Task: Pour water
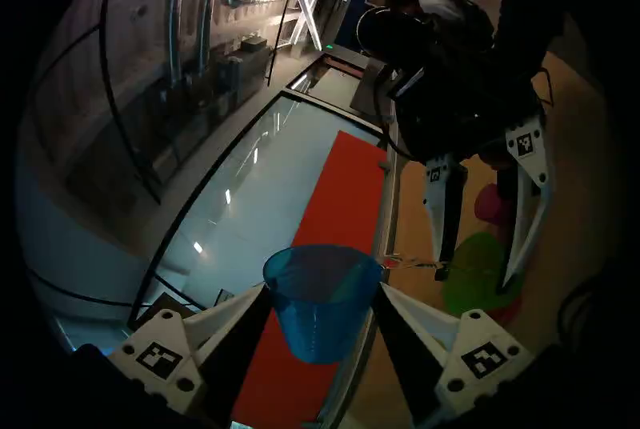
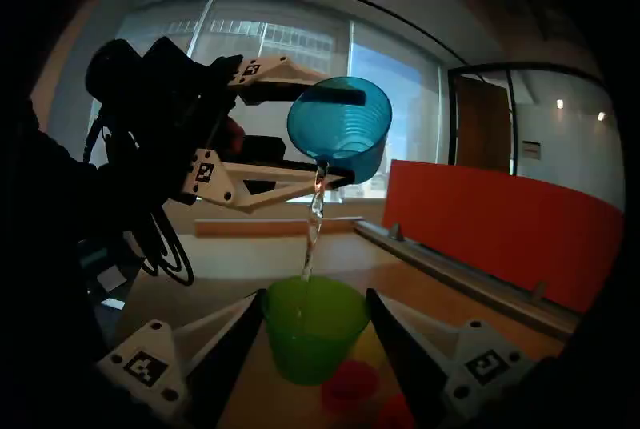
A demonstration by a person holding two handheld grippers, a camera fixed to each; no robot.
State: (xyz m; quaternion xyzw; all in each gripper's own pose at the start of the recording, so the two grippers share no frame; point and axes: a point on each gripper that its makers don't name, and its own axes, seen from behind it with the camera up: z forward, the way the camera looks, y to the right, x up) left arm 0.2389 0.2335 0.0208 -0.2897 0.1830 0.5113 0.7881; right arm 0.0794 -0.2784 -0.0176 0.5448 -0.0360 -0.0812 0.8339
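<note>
A translucent blue cup (image 1: pixel 322 301) sits between the fingers of my left gripper (image 1: pixel 320 309), tipped over on its side. In the right gripper view the same blue cup (image 2: pixel 340 129) hangs tilted high up, held by the left gripper (image 2: pixel 320 137), and a thin stream of water (image 2: pixel 312 225) falls from its rim. The stream lands in a green cup (image 2: pixel 312 337) that my right gripper (image 2: pixel 314 333) is shut on, upright and just below. In the left gripper view the right gripper (image 1: pixel 480 269) reaches down around the green cup (image 1: pixel 474 273).
A wooden table (image 2: pixel 448 293) lies under both cups, with an orange-red divider panel (image 2: pixel 512 225) along its far side. Small pink and red objects (image 2: pixel 352 385) sit on the table near the green cup. Large windows (image 2: pixel 264 53) stand behind.
</note>
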